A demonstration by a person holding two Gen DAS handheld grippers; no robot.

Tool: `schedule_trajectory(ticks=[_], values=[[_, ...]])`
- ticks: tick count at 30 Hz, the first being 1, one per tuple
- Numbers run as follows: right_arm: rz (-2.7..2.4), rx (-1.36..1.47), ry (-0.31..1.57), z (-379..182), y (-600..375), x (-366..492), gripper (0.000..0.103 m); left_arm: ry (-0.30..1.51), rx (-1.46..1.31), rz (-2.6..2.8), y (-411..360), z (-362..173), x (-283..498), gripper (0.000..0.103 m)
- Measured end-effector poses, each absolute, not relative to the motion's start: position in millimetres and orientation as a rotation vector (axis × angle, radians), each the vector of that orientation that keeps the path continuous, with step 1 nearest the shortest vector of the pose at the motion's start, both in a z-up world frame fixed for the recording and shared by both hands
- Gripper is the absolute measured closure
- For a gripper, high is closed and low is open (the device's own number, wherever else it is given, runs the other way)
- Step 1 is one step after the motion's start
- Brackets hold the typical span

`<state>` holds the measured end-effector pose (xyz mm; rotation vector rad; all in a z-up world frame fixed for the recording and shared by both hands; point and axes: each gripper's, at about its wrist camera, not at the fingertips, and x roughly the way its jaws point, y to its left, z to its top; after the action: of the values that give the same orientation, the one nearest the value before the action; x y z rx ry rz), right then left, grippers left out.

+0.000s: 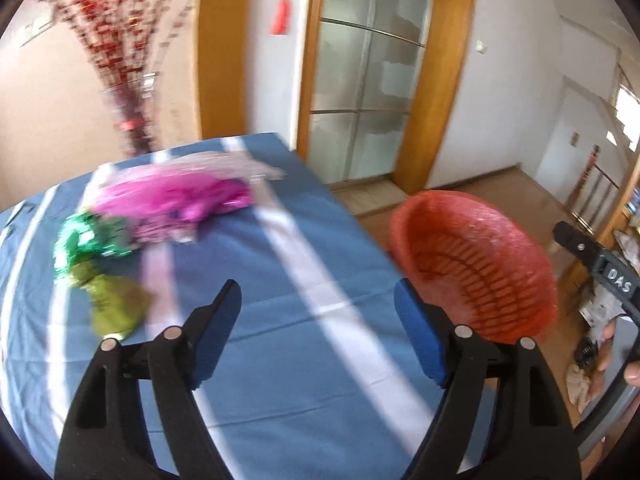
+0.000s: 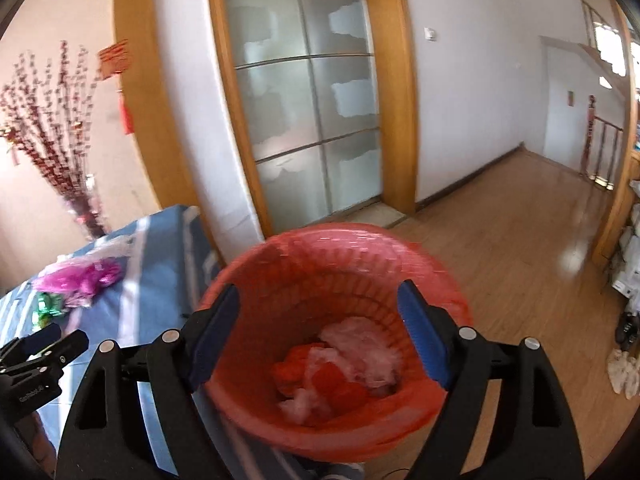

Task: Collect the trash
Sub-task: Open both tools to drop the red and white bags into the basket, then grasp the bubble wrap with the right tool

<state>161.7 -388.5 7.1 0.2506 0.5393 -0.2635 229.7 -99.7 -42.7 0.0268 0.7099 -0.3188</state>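
Note:
My left gripper (image 1: pixel 318 300) is open and empty above the blue striped tablecloth (image 1: pixel 280 264). To its left lie a yellow-green wrapper (image 1: pixel 114 306), a green foil wrapper (image 1: pixel 90 240) and a magenta foil wrapper (image 1: pixel 172 200) with clear plastic (image 1: pixel 240 162) behind it. The red trash basket (image 1: pixel 476 260) stands off the table's right edge. My right gripper (image 2: pixel 320 308) is open and empty over the red basket (image 2: pixel 320 280), which holds pink and white scraps (image 2: pixel 352 352) and red scraps (image 2: pixel 296 368). The magenta wrapper (image 2: pixel 80 280) and green wrapper (image 2: pixel 48 306) also show in the right wrist view.
A frosted glass door (image 1: pixel 364 80) in a wooden frame stands behind the table. Red blossom branches in a vase (image 1: pixel 128 80) stand at the table's far left. A wooden floor (image 2: pixel 520 240) stretches to the right. The other gripper (image 2: pixel 36 360) shows at the left edge.

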Motion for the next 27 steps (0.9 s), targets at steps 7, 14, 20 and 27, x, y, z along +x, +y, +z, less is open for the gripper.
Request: schedule_trajectory(ticks=[7,14,20,27], values=[[-0.097,0.253,0.566,11,-333,184,0.024,0.679,-0.007,-0.167,-25,-43,223,0.01],[0.079,0.217,0.573,26,-262,222,0.035,0.693,-0.052,-0.007,49,-45,221,0.009],[0.205,0.215,0.613,35,-198,278,0.047,0.692,-0.118,0.088,104,-43,221,0.009],[0.219,0.181,0.709,26,-146,347,0.05,0.684,-0.156,0.147,145,-40,219,0.009]])
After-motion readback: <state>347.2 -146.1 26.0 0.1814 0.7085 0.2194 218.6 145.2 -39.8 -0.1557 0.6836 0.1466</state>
